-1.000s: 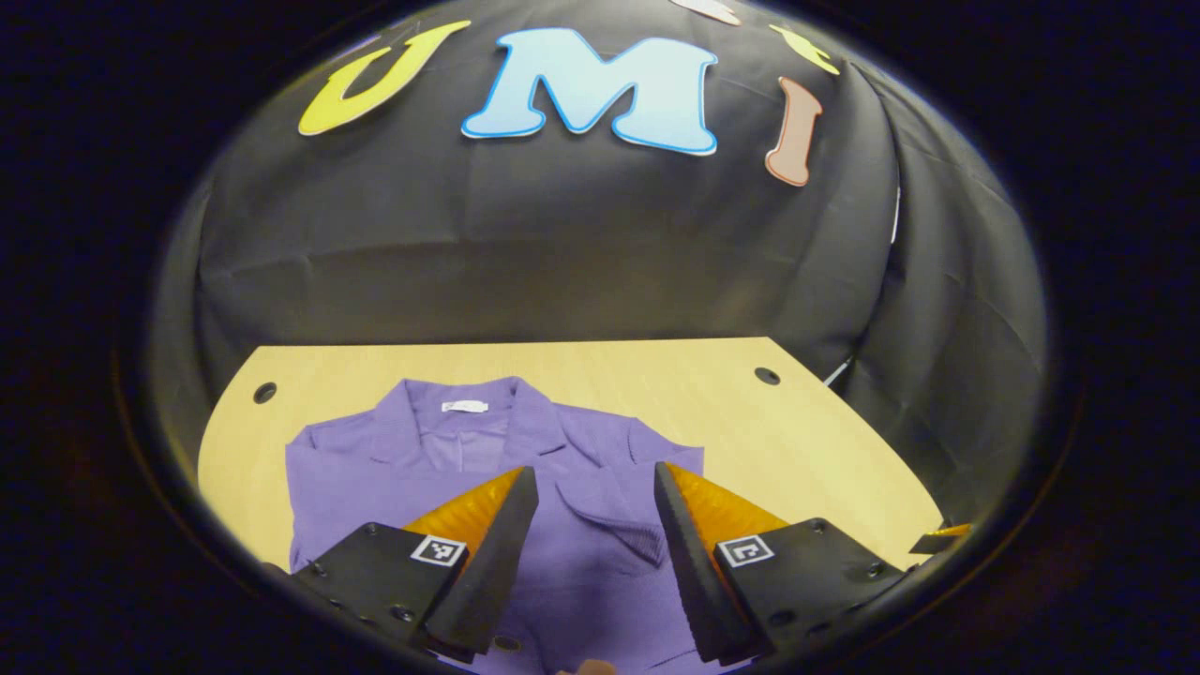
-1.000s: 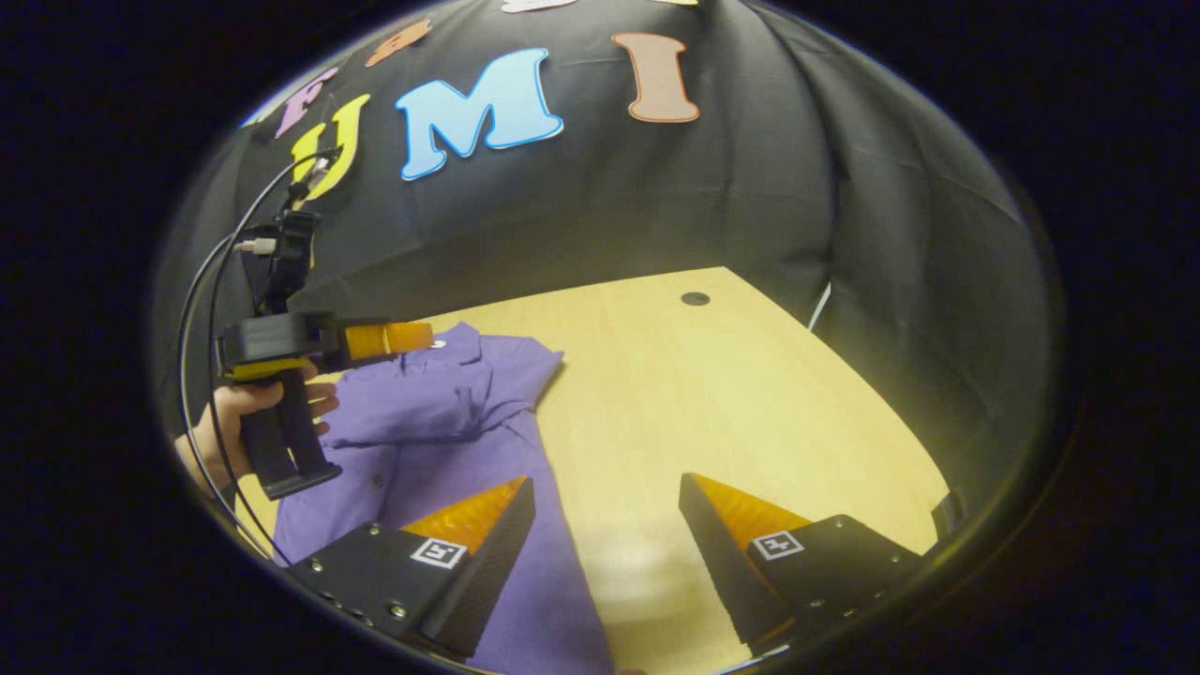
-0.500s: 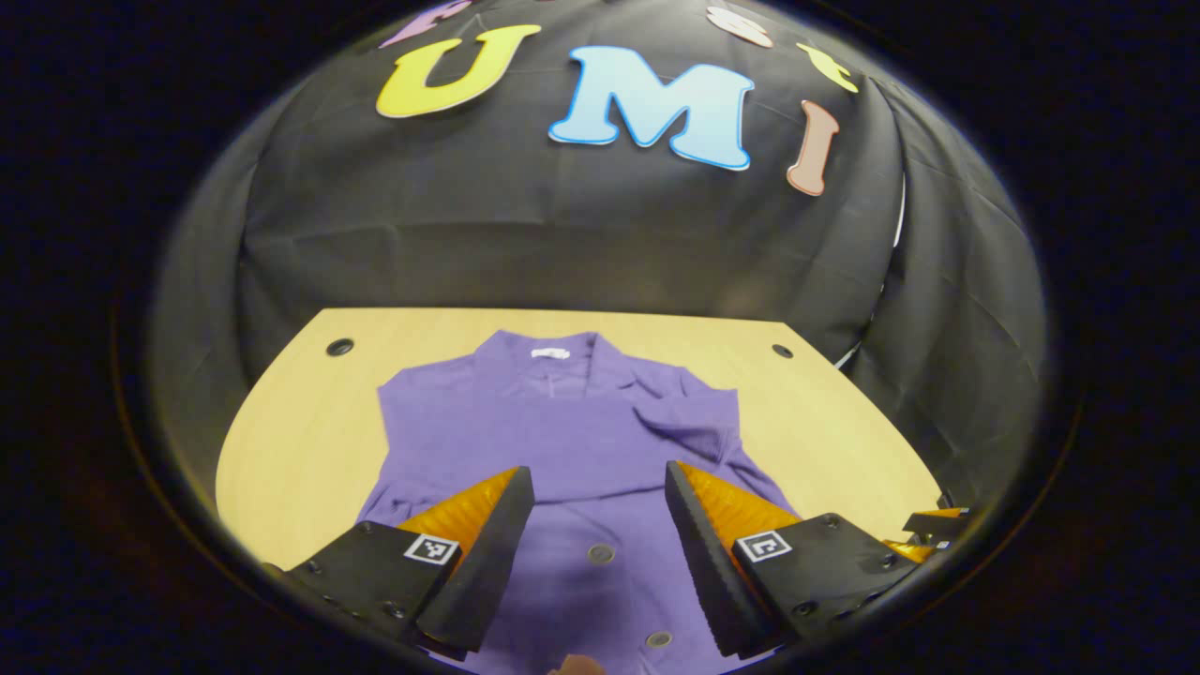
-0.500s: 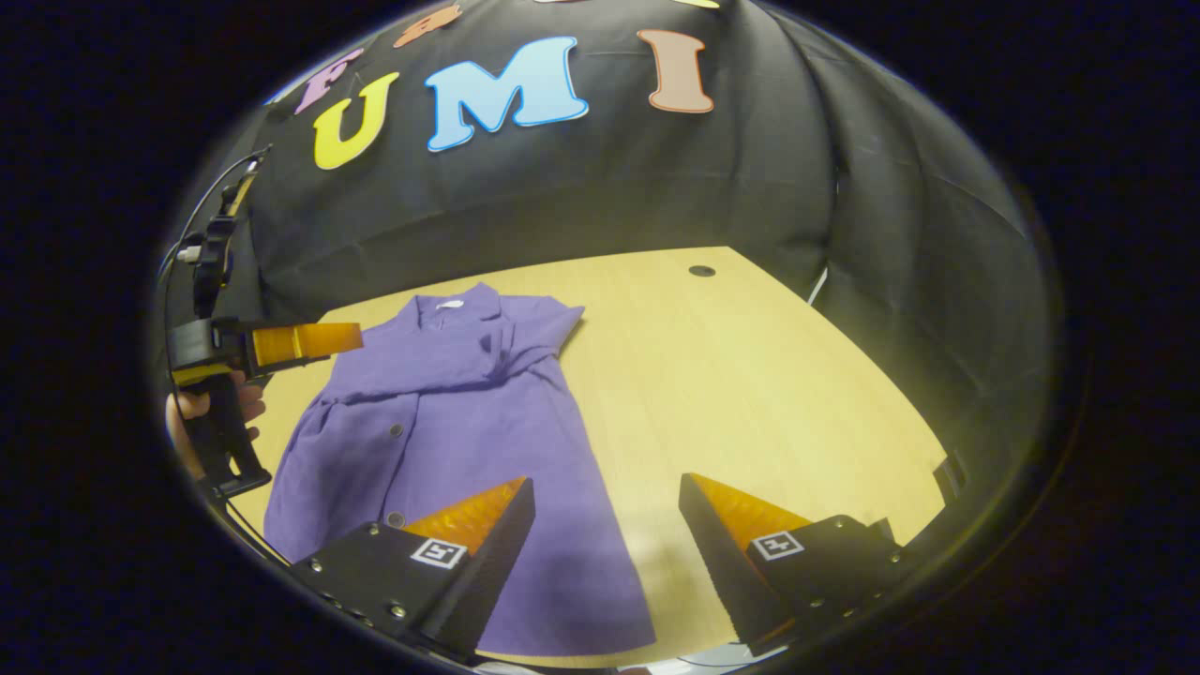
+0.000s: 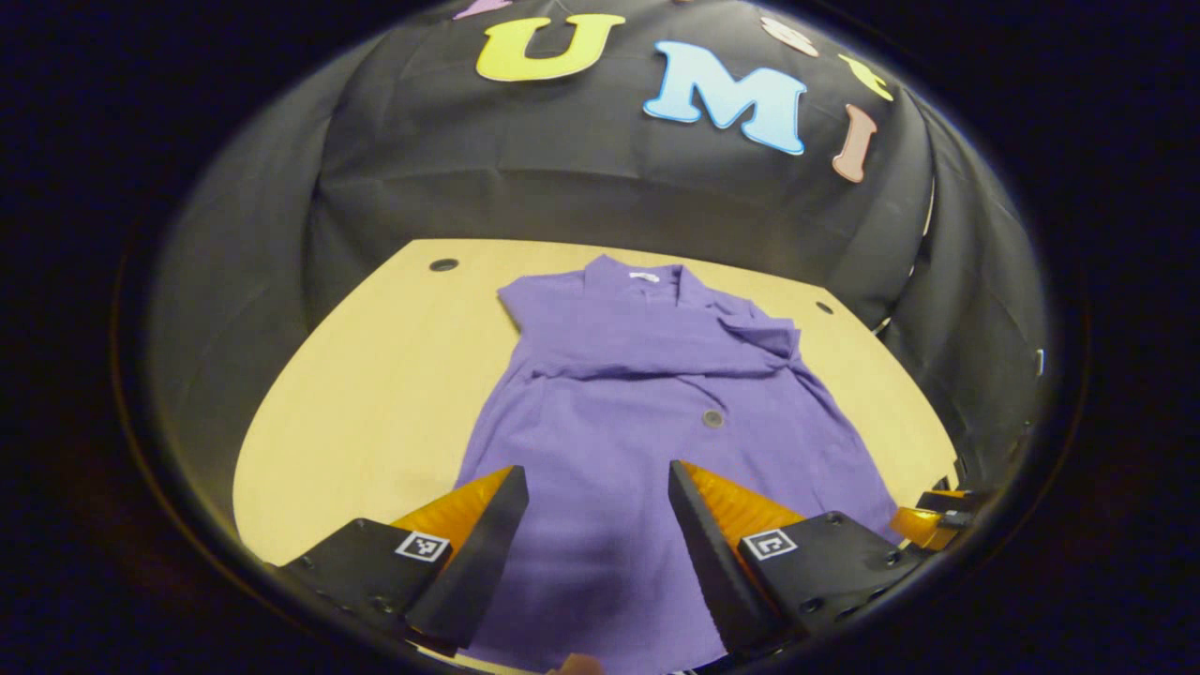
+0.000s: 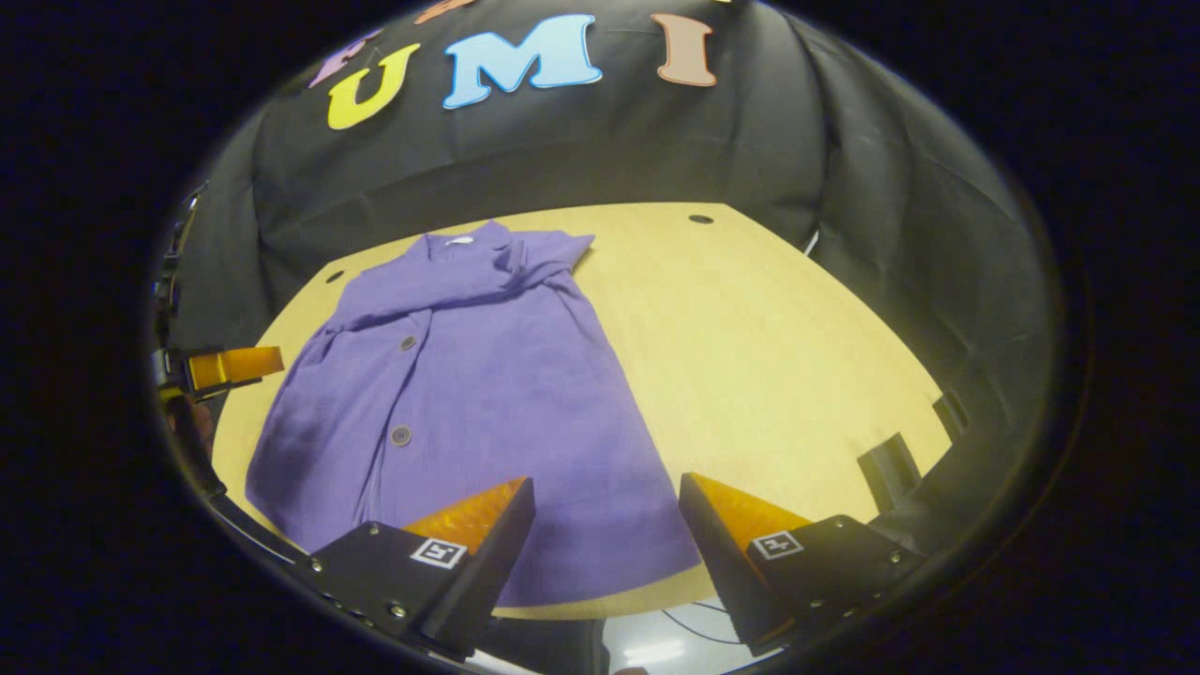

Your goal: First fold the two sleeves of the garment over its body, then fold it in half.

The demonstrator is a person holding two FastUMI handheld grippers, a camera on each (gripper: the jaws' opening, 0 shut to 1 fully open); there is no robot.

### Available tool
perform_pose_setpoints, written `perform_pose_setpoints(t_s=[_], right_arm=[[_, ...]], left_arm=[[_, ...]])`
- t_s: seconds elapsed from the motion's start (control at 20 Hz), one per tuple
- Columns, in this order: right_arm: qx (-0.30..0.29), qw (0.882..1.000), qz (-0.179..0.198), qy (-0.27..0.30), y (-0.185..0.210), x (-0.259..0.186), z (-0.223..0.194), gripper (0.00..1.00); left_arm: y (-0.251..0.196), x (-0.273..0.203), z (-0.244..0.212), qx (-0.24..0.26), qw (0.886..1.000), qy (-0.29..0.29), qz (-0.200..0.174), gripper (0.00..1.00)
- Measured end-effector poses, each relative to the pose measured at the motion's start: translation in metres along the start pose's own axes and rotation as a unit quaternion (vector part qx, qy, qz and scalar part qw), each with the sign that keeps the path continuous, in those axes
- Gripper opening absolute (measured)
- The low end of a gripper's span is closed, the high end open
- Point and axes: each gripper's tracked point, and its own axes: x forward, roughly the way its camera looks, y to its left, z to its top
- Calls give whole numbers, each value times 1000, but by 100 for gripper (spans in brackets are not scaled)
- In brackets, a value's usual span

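- The counter [image 5: 375, 375] is a pale wood top with rounded corners and small dark holes near its far edge; black cloth hangs behind and beside it.
- The garment [image 5: 647, 412], purple and buttoned down the front, lies flat on the counter with its collar toward the far wall and its hem at the near edge. In the right gripper view the garment [image 6: 469, 375] sits on the left half of the counter [image 6: 769, 347], well apart from the right edge.
- Both sleeves are folded across the chest, forming a crosswise band just below the collar, with a bunched fold at one shoulder.
- The left tool [image 5: 592, 548] hovers above the hem, its fingers spread apart with nothing between them but the cloth below.
- The right tool [image 6: 607, 553] hangs over the near edge of the counter at the hem's corner, fingers likewise spread and holding nothing.
- The left tool [image 6: 225, 367] also appears at the far left of the right gripper view, beside the garment.
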Motion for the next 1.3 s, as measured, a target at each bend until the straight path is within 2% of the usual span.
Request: perform_pose_setpoints(t_s=[0.25, 0.3, 0.35, 0.55, 0.7, 0.8, 0.85, 1.05, 1.1, 1.15, 1.3], right_arm=[[-2, 1000, -11, 11, -2, -1, -19, 95], [-2, 1000, -16, 12, -4, -3, -21, 94], [-3, 1000, -22, 13, -7, -3, -21, 94], [7, 999, -32, 14, -20, 2, -24, 93], [30, 999, -35, 22, -30, 7, -28, 93], [40, 998, -30, 26, -30, 10, -30, 93], [40, 998, -30, 29, -31, 11, -31, 93], [55, 998, -19, 37, -24, 12, -38, 93], [58, 998, -17, 37, -21, 10, -39, 95], [57, 998, -14, 37, -19, 10, -40, 95], [44, 998, -3, 45, -6, 8, -49, 98]], left_arm=[[43, -32, -41, 15, 1000, 5, 10, 95], [52, -36, -50, 22, 1000, 6, 12, 98], [60, -41, -61, 25, 1000, 12, 13, 95], [90, -57, -100, 7, 999, 36, 18, 98], [102, -64, -122, -1, 999, 51, 19, 94], [104, -67, -135, -2, 998, 58, 18, 98], [105, -70, -137, 1, 998, 58, 20, 94], [96, -71, -146, 31, 997, 64, 24, 94], [90, -73, -146, 31, 997, 64, 20, 98], [85, -74, -147, 30, 997, 64, 19, 94], [78, -70, -151, 36, 997, 68, 29, 97]])
